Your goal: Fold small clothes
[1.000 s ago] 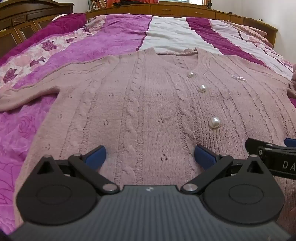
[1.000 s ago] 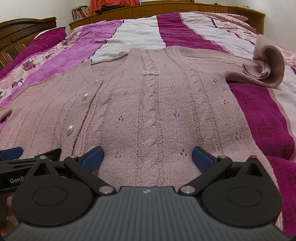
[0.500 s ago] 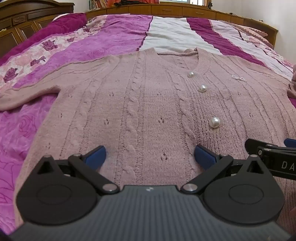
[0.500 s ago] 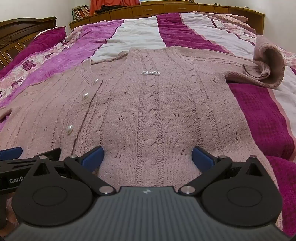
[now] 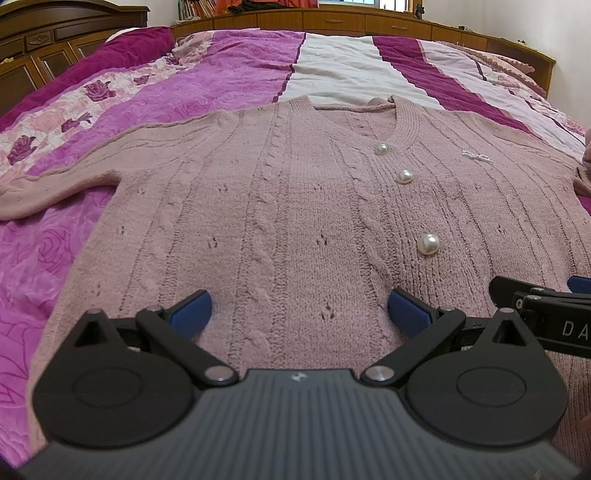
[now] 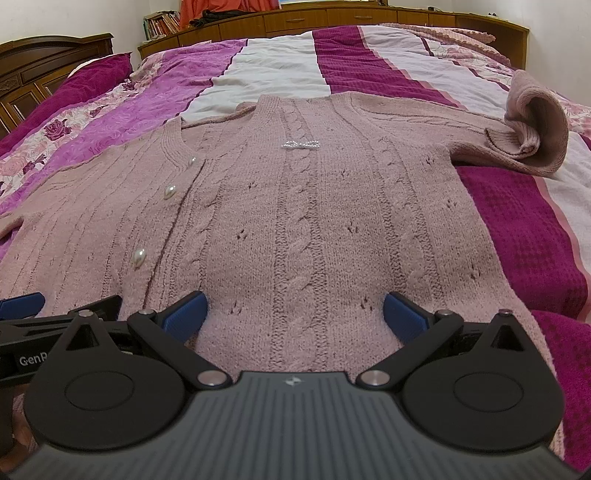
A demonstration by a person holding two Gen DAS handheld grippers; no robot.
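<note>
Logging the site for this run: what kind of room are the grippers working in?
Most likely a home bedroom. The pink cardigan lies spread on a wide bed with a purple, white and magenta striped bedspread, a dark wooden headboard stands at the left, and wooden cabinets line the far wall.

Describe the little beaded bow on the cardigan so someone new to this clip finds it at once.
Start at the bed's striped purple quilt, where a dusty-pink cable-knit cardigan lies spread flat. On its chest, below the neckline on a cable column, sits the beaded bow. Unlike the round pearl buttons down the placket, it is flat, bow-shaped and made of tiny beads.
</note>
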